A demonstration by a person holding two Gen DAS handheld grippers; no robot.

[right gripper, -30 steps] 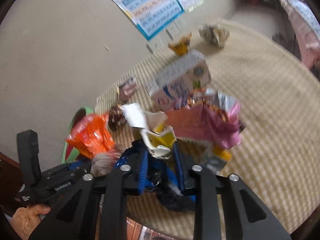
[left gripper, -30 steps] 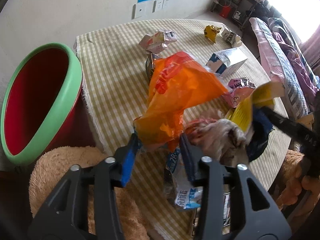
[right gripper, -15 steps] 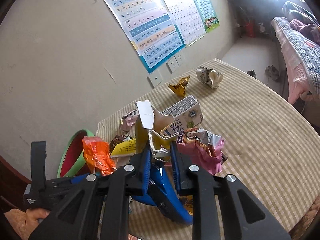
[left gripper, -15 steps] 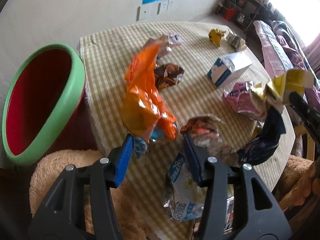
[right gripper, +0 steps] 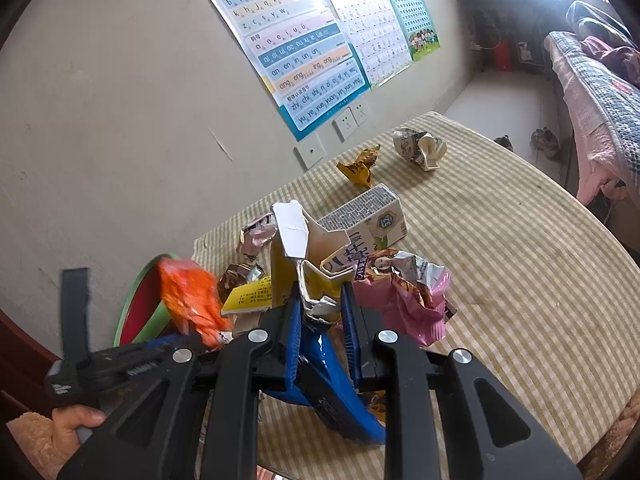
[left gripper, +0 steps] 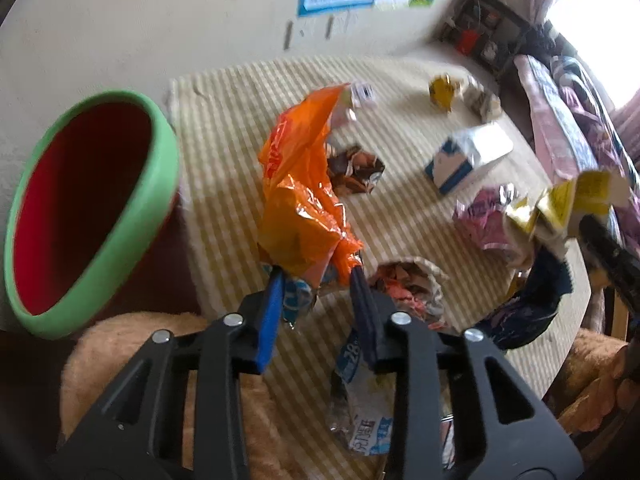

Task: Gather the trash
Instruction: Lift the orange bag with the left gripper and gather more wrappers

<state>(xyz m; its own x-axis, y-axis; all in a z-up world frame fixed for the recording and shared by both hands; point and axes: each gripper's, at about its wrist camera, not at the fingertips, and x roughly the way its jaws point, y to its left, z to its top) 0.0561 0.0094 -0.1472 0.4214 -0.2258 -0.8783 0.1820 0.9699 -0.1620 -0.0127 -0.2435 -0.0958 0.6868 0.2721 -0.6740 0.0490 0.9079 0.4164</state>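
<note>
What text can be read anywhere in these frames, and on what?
"b p m f", "an en in un ün", "ang eng ing ong", "zhi chi shi ri zi ci si": pinyin poster.
"28": clear wrapper; its other print is blurred.
Grid poster, green poster, milk carton, pink bag, yellow carton, orange bag: print too small or blurred to read.

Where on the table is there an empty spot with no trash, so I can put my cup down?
The widest bare patch of the table is its right side, past the milk carton and the pink wrapper, toward the bed. A smaller strip lies along the wall edge beside the green bin. The middle and near edge are crowded with wrappers.
</note>
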